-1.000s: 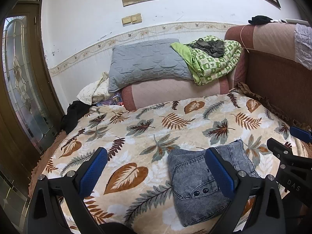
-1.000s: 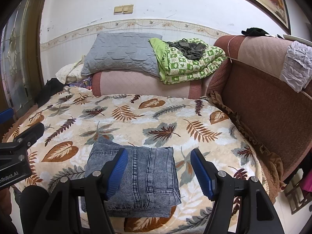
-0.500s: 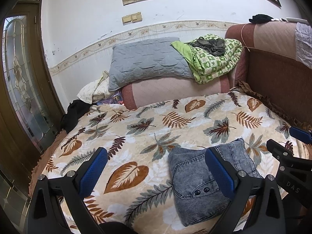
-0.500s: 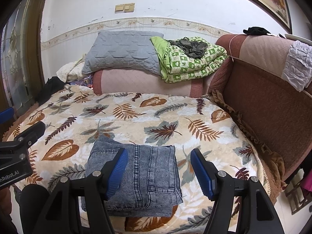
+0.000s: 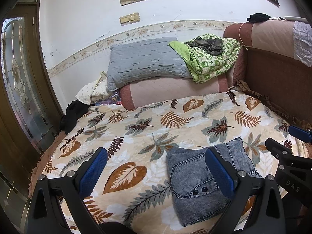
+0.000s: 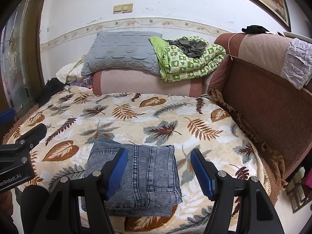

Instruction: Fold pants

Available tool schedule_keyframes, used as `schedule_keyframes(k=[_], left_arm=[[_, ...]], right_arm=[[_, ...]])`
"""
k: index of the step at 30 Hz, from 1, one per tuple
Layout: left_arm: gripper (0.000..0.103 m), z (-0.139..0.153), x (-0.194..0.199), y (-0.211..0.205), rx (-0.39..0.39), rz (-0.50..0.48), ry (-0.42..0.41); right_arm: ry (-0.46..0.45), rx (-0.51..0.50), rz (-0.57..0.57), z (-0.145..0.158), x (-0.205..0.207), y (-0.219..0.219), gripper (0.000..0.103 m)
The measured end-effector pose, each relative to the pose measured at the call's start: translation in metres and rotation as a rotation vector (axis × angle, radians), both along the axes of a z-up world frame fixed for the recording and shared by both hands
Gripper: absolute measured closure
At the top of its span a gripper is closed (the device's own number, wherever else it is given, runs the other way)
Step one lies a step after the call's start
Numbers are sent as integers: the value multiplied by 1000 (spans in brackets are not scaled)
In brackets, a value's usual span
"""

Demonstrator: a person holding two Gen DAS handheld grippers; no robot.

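Note:
Grey-blue denim pants (image 5: 197, 181) lie folded into a compact rectangle near the front edge of the leaf-print blanket (image 5: 156, 124); they also show in the right wrist view (image 6: 142, 175). My left gripper (image 5: 154, 171) is open and empty, held above the blanket to the left of the pants, its right finger over the denim. My right gripper (image 6: 159, 172) is open and empty, held above the right half of the pants. Neither touches the cloth.
A grey pillow (image 5: 144, 60) and a green patterned quilt (image 5: 212, 56) rest on a pink bolster (image 5: 171, 89) at the back. A brown headboard (image 6: 259, 97) runs along the right. A black garment (image 5: 72, 115) and a glass door (image 5: 17, 81) are at left.
Both grippers have drawn slightly up and back from the pants; the view has shifted a little. The pants lie unchanged.

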State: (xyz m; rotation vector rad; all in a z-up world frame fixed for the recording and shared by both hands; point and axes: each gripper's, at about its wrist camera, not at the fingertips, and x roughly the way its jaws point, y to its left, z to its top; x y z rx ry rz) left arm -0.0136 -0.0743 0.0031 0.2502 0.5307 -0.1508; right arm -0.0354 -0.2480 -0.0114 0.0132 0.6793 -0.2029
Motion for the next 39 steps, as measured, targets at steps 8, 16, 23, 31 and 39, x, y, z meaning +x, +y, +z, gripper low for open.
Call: schedule_keyframes(k=[8,16,23,31,39], left_arm=[[3,-1,5,11,-18,20,-4],[3,-2,10,26,-38,47,-6],[3,-6,15,40,-52,73,2],[3,-11,19,48,-58,79,12],[3,-19,24,58,-57,89,28]], right_arm=[[2,-20,10,2,3,11,33],[7,-34,23,4,9,23,33],[19,-49,45,3,13,36,33],[26,-71,69,2,18,50,33],[52,-78,82,-7,23,61,33]])
